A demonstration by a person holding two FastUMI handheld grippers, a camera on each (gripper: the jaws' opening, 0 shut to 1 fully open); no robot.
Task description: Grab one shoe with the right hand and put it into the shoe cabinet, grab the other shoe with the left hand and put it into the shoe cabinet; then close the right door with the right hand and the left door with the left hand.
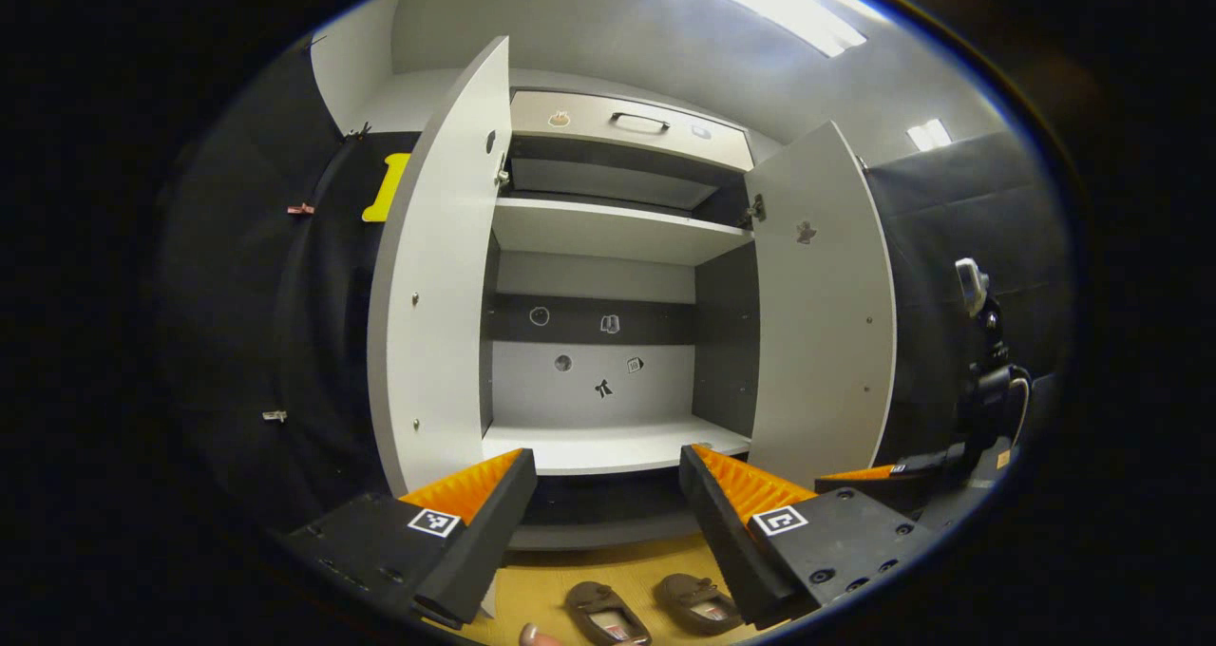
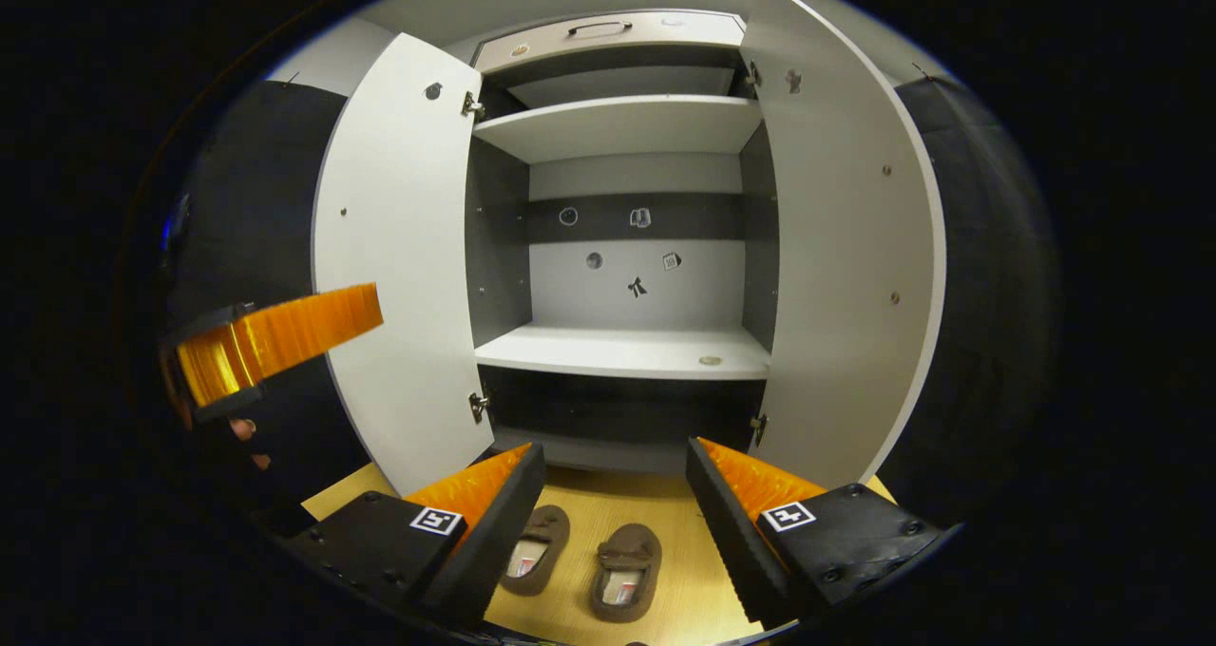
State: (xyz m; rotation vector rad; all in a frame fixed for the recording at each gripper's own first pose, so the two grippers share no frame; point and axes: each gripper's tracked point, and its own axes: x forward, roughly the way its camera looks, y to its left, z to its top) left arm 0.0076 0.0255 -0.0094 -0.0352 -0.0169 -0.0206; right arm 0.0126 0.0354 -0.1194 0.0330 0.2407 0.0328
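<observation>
Both my grippers hang in front of the shoe cabinet, jaws spread wide, nothing held. Left gripper and right gripper face the opening. Left door and right door are swung fully out, edges flanking a wide gap. Lower shelf is bare but for a small round thing near its right front edge. Two shoes sit side by side on the wood floor, just ahead of the cabinet base, between my right fingers.
</observation>
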